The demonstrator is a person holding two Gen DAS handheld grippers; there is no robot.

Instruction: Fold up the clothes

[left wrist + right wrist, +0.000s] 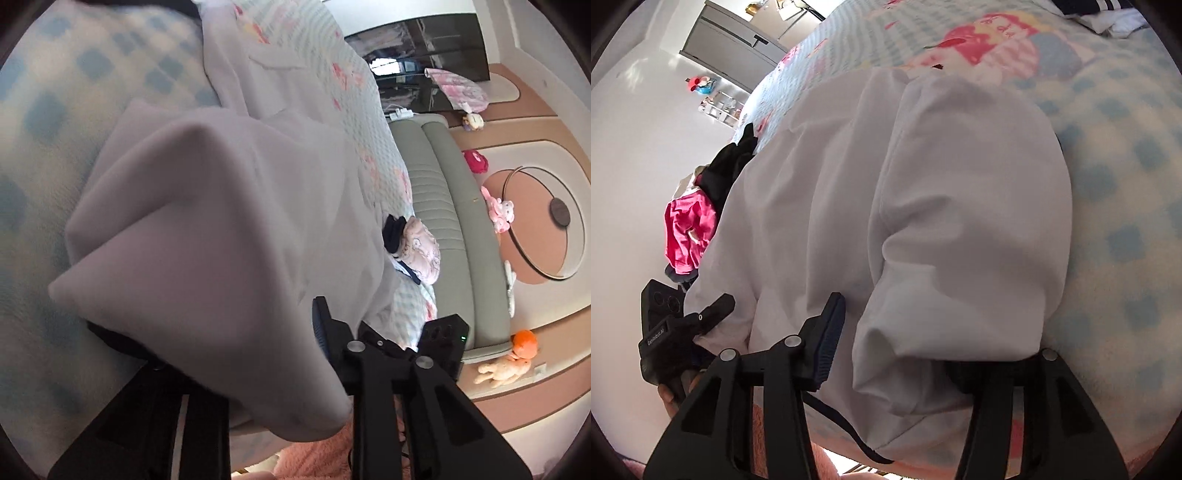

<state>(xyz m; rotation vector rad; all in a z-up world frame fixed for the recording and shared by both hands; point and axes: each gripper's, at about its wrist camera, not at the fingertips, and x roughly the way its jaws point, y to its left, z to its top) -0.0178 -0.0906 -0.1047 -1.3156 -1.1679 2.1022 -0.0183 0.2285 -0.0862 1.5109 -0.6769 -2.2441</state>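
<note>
Across the checked blanket (pixel 1126 206) lay a white shirt (pixel 923 206), soft and limp (best pinched at its hem); left gripper (pixel 207 332) and right gripper (pixel 934 332) each had jaws part-open around a fold, grip uncertain.

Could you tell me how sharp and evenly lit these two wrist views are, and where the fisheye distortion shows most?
Left wrist view: the white garment close to the lens is soft and shaded, while the toys on the floor are sharper. Right wrist view: the wall is glaring and washed out, and the checked blanket blurs. Both bend strongly toward a dark round rim.
</note>
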